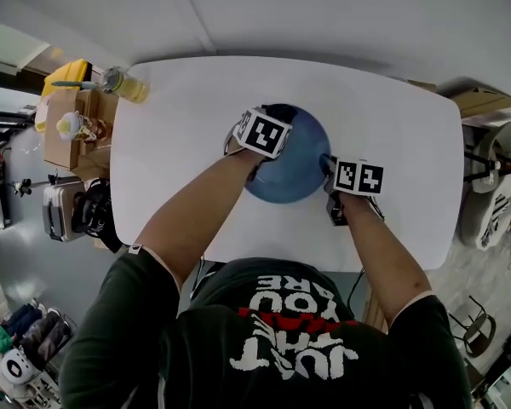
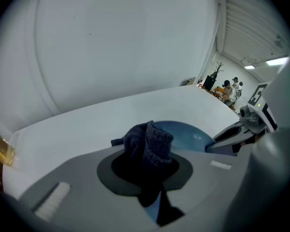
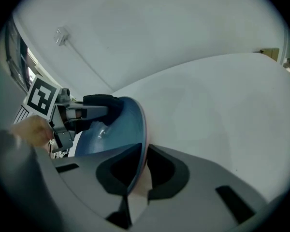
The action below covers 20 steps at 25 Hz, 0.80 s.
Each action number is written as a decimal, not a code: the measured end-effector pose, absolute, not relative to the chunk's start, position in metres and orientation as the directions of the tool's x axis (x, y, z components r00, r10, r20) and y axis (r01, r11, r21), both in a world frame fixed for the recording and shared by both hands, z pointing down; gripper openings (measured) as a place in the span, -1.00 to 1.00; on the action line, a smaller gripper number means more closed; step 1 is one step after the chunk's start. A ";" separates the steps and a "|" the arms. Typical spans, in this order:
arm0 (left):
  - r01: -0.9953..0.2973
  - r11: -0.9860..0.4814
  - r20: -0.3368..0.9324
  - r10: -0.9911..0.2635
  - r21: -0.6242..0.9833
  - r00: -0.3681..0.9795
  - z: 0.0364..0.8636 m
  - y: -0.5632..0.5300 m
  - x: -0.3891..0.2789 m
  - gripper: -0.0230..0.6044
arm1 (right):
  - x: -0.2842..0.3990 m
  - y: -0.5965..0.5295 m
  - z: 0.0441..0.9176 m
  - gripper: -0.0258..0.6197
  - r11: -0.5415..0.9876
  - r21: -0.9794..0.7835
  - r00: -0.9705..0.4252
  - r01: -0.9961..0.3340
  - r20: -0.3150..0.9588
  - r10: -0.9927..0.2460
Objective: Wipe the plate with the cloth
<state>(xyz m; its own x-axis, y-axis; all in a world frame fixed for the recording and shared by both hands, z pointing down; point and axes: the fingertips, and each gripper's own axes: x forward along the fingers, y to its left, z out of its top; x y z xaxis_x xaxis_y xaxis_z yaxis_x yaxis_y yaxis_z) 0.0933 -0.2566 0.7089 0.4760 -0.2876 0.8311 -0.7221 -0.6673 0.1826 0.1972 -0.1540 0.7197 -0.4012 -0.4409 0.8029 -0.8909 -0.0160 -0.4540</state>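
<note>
A blue plate lies in the middle of the white table. My right gripper is shut on the plate's right rim; in the right gripper view the rim runs edge-on between the two pads, with the plate tilted up. My left gripper hovers over the plate's far left part and is shut on a dark blue knitted cloth, which bunches up above the jaws. The plate shows just beyond the cloth, and the right gripper shows at its edge.
A bottle of yellow liquid stands at the table's far left corner. A cardboard box with small items sits beside the table on the left, and chairs stand to the right. People stand far off in the room.
</note>
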 end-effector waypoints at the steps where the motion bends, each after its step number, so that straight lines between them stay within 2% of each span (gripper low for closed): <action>1: -0.703 -0.686 0.829 -0.274 0.186 0.487 0.709 -0.256 0.101 -0.75 | 0.197 -0.154 0.720 -0.82 -0.017 -0.454 -0.400 -0.891 0.803 -0.442; 4: -0.619 -0.762 0.821 -0.223 0.189 0.526 0.707 -0.247 0.126 -0.75 | 0.197 -0.155 0.721 -0.82 -0.029 -0.460 -0.400 -0.887 0.800 -0.446; 10: -0.382 -0.895 0.823 -0.029 0.231 0.567 0.712 -0.190 0.166 -0.75 | 0.203 -0.158 0.719 -0.82 -0.073 -0.504 -0.418 -0.860 0.780 -0.466; 15: -0.187 -0.937 0.806 0.140 0.296 0.575 0.709 -0.140 0.174 -0.75 | 0.205 -0.158 0.720 -0.83 -0.100 -0.525 -0.418 -0.845 0.766 -0.489; 20: -0.047 -0.934 0.790 0.271 0.353 0.550 0.704 -0.096 0.173 -0.75 | 0.205 -0.160 0.720 -0.83 -0.114 -0.535 -0.417 -0.837 0.760 -0.498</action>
